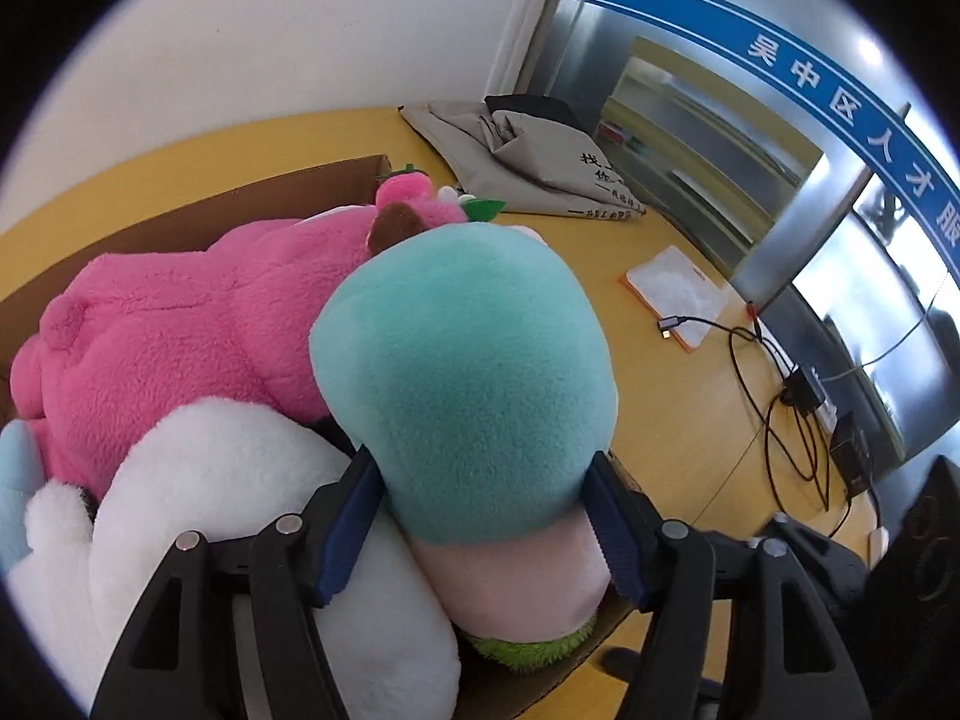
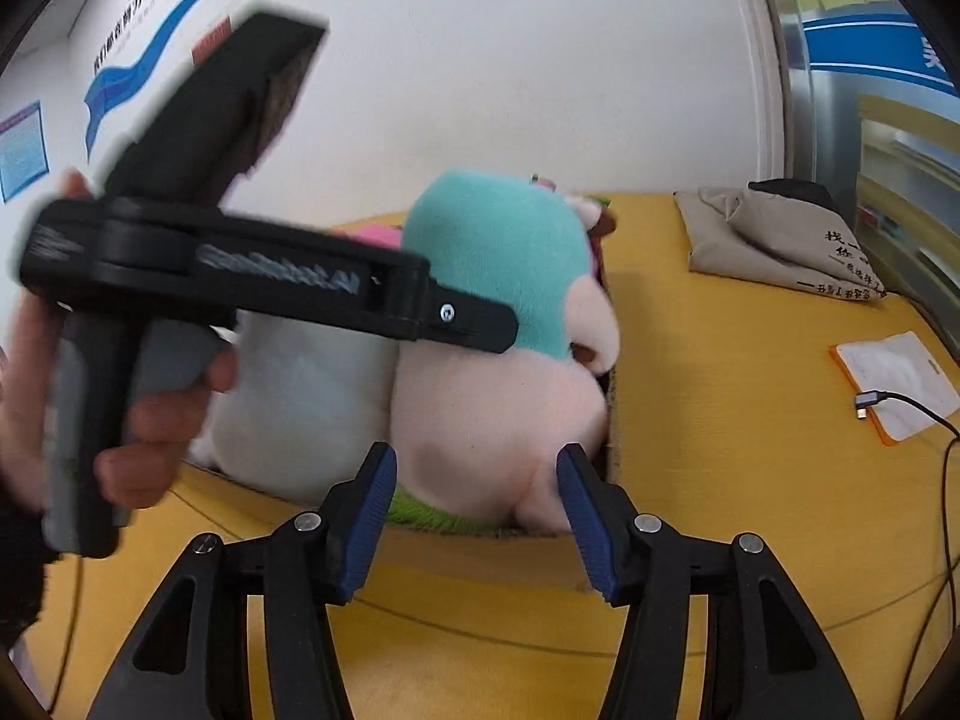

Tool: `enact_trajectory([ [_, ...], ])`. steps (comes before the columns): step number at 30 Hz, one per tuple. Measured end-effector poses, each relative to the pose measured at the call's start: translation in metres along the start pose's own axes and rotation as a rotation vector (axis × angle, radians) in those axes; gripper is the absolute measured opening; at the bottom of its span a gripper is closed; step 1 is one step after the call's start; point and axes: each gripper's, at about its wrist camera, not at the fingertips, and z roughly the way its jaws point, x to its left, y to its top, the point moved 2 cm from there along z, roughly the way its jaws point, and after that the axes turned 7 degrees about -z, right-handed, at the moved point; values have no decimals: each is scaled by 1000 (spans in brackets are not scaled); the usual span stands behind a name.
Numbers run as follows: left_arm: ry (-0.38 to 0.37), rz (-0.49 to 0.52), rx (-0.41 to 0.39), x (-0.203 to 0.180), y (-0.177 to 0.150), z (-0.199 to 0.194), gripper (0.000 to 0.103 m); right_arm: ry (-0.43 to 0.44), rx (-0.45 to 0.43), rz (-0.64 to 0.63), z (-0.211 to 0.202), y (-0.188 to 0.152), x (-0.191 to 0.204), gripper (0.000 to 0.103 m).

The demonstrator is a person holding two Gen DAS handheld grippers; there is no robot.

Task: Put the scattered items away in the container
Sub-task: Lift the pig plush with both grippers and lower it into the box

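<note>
Teal plush perched on an overfull box
Left gripper (image 1: 486, 516) clamps the teal plush (image 1: 462, 372); the right gripper (image 2: 477, 516) gapes empty. Freed, the plush may roll off the cardboard box (image 1: 252, 192) at lower right.

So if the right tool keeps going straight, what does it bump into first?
Probably the teal and pink plush toy lying in the cardboard box, straight ahead of the right tool. Depth is hard to judge here.

You had a grey folded bag (image 1: 528, 162) at the yellow table's (image 1: 678, 420) far edge, and nearer, an orange-edged white pouch (image 1: 678, 294) under a cable plug (image 1: 666, 327).
</note>
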Motion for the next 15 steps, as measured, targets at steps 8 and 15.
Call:
enact_trajectory([
  [8, -21, -77, -123, 20, -7, -62, 65, 49, -160, 70, -13, 80, -37, 62],
  [15, 141, -99, -223, 74, -59, -131, 65, -40, 41, -68, 101, 87, -8, 59],
])
